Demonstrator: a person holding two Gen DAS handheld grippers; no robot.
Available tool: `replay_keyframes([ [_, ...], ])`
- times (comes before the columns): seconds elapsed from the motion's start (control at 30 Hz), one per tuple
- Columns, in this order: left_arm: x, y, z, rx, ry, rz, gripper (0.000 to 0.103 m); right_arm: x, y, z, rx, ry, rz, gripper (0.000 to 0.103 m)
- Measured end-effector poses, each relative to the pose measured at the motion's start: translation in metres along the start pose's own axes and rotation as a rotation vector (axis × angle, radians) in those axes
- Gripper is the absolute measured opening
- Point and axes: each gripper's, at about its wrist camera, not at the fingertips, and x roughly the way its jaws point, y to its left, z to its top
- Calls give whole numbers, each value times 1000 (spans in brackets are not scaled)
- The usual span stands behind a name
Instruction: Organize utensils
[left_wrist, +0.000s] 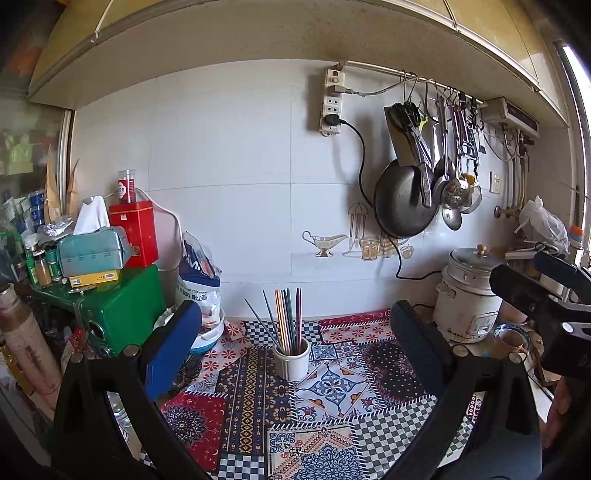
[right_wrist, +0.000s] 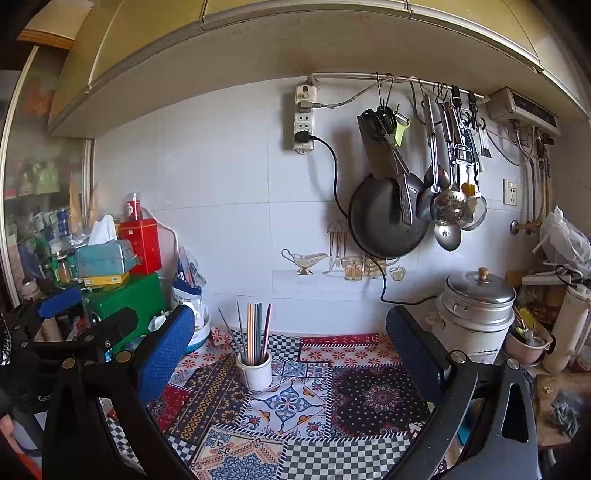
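Chopsticks (left_wrist: 286, 319) are standing upright in a white cup (left_wrist: 291, 357) on the bench's patterned cloth (left_wrist: 332, 406), ahead of and between both claws' fingers. The left claw (left_wrist: 291, 354) and right claw (right_wrist: 291, 354) are both gaping wide, gripping nothing.

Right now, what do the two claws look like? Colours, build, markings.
The left claw and the right claw are built alike: black angular frames with round metal bolt heads, and blue pads with a dotted texture on the fingers. In the right view the left unit's body bears white lettering, partly cut off. No cables or sleeves are visible.
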Motion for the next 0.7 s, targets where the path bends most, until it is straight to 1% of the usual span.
replay_keyframes([
  [0.5,11,-1,-2,-8,18,-33,102,2,0,1,-7,4,-13,103],
  [0.7,8,3,0,-27,7,-47,102,2,1,1,-9,2,-16,103],
])
